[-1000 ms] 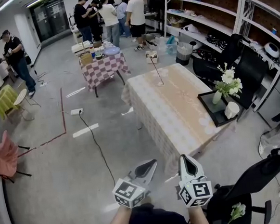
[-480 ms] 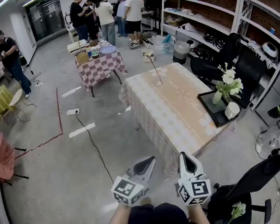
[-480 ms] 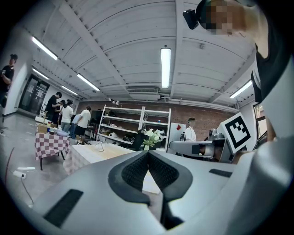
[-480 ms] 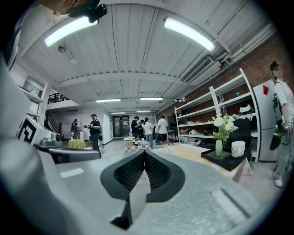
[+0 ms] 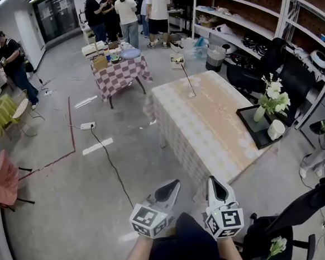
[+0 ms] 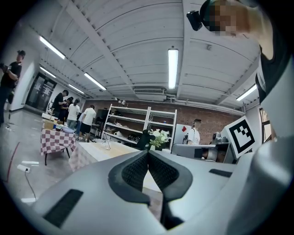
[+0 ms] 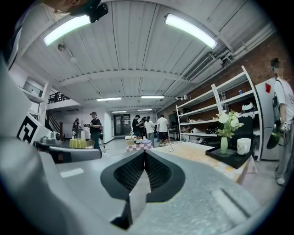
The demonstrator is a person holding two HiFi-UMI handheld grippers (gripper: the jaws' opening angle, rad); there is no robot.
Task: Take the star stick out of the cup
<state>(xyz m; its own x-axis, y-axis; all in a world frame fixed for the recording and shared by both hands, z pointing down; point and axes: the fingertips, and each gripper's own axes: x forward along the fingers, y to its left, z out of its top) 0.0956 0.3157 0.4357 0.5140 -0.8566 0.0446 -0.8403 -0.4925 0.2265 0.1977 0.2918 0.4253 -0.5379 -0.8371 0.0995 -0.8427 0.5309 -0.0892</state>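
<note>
Star stick (image 5: 186, 80) near upright in cup (image 5: 192, 94)

Both grippers held low in front of the body, side by side, pointing forward, roughly level; left gripper (image 5: 171, 187) angled slightly in toward the other, jaws pressed together, nothing between them; right gripper (image 5: 214, 183) points straight ahead, jaws likewise together, empty; left forearm (image 5: 133, 259) and right forearm (image 5: 233, 254) tucked close.

Two grippers (image 5: 168, 189) (image 5: 215, 184), two tables (image 5: 218, 122) (one checkered (image 5: 119, 74)), one cup (image 5: 192, 94).
</note>
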